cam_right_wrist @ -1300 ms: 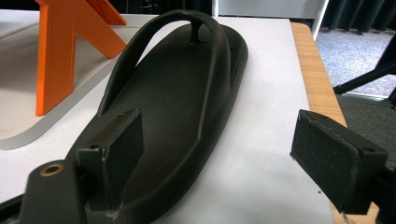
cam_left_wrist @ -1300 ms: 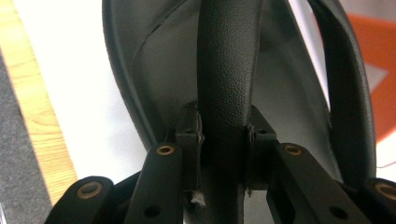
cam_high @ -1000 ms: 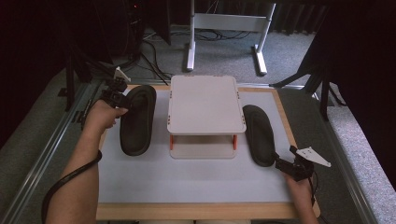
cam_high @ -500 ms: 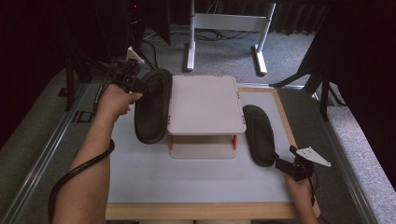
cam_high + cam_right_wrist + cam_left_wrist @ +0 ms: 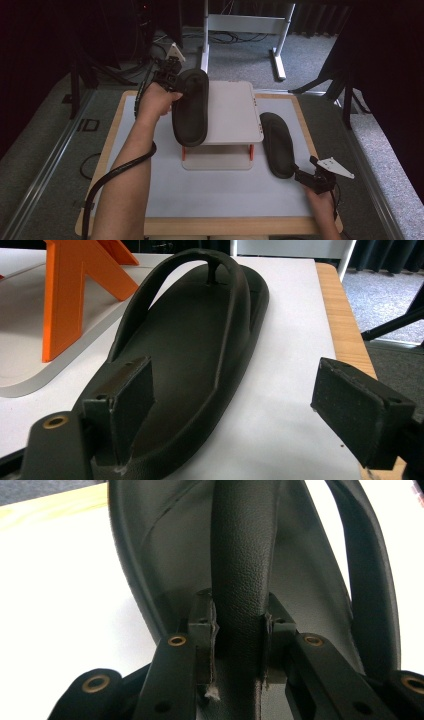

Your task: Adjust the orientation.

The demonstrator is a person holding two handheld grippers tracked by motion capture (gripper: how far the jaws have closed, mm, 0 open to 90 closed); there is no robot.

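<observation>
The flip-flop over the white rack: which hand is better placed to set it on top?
Left. The left gripper is shut on the strap of that flip-flop, held over the rack. The right gripper is open near the other flip-flop on the table.

Bright table, dark surroundings, soft focus

We saw the left sandal [image 5: 240, 545] as matt black rubber with a fine pebbled grain on its strap. The right sandal [image 5: 185, 365] looked smooth and dull, of the same stuff. The right tool's [image 5: 250, 405] pads looked rough and foam-like. The desk [image 5: 220, 200] bore a matt white sheet inside a pale wooden edge. The stand [image 5: 230, 110] looked like smooth grey plastic on glossy orange legs.
</observation>
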